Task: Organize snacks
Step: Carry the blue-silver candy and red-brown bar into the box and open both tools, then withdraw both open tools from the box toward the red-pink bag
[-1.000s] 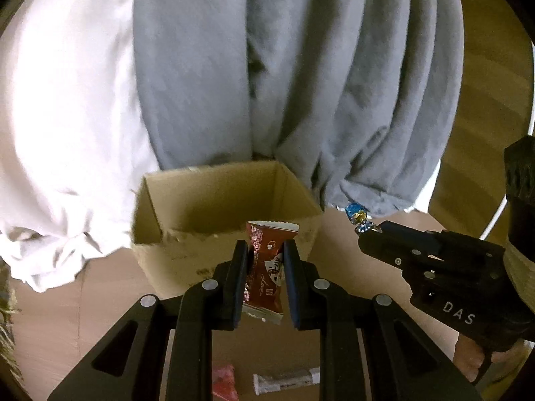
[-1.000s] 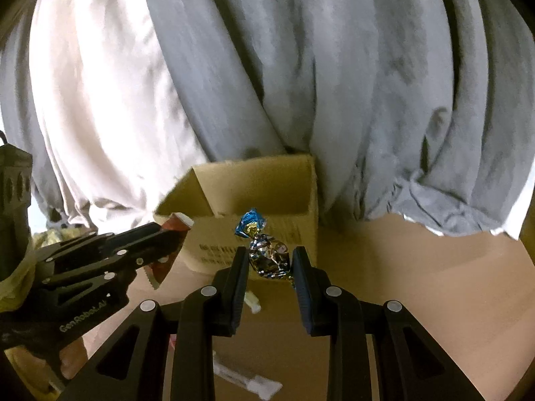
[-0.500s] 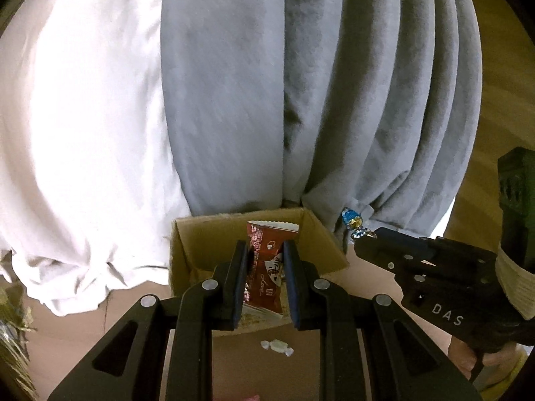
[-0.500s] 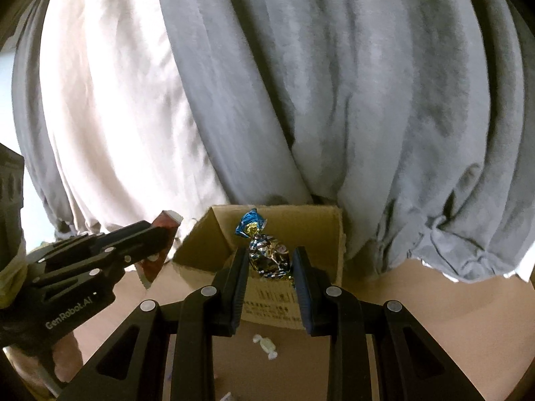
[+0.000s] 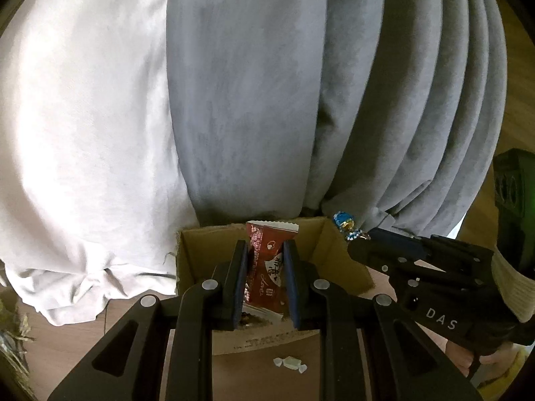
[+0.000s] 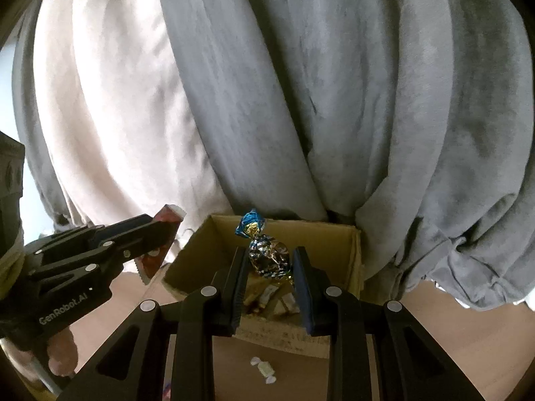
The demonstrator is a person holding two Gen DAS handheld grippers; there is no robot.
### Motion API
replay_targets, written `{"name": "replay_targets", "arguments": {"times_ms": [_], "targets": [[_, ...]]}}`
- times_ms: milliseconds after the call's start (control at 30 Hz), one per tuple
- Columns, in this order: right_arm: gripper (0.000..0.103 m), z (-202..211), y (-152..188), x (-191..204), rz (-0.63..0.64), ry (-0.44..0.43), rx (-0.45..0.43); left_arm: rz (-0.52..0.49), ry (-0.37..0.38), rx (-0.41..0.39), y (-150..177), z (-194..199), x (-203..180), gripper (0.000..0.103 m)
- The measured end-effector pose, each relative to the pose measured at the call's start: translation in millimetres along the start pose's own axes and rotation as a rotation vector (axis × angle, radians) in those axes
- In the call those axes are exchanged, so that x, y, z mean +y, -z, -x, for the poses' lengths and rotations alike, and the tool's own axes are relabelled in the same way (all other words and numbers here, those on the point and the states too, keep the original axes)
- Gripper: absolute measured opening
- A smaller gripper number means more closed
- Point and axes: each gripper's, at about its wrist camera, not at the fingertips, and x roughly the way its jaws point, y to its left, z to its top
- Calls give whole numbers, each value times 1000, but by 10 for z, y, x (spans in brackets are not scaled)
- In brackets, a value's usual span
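Two grippers, left (image 5: 263,269) clamped on red packet (image 5: 267,260), right (image 6: 270,269) on foil candy (image 6: 267,255) — early release risks missing cardboard box (image 6: 354,260), lower centre.

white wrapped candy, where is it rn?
The white wrapped candy lies loose on the wooden floor, just in front of the cardboard box, low centre in both wrist views; neither gripper touches it.

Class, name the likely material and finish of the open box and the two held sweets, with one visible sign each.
Box: matte brown cardboard, rough torn rim.
Red packet, in left gripper: probably glossy plastic film, crimped edge.
Blue candy, in right gripper: seemingly shiny foil, crinkled, twisted end.
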Motion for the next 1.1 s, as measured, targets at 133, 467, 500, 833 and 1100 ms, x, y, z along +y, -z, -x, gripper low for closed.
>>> {"name": "replay_targets", "arguments": {"times_ms": [133, 467, 500, 833, 1100], "targets": [[28, -160, -55, -18, 5, -4, 32, 14, 4, 27, -45, -169, 63, 22], [34, -489, -124, -74, 12, 25, 105, 4, -57, 61, -91, -417, 172, 45], [43, -524, -129, -81, 5, 29, 115, 1, -64, 58, -84, -412, 179, 45], [45, -276, 12, -44, 15, 34, 75, -6, -106, 13, 147, -18, 107, 50], [45, 19, 184, 101, 44, 2, 56, -16, -130, -5, 383, 344, 27, 54]]}}
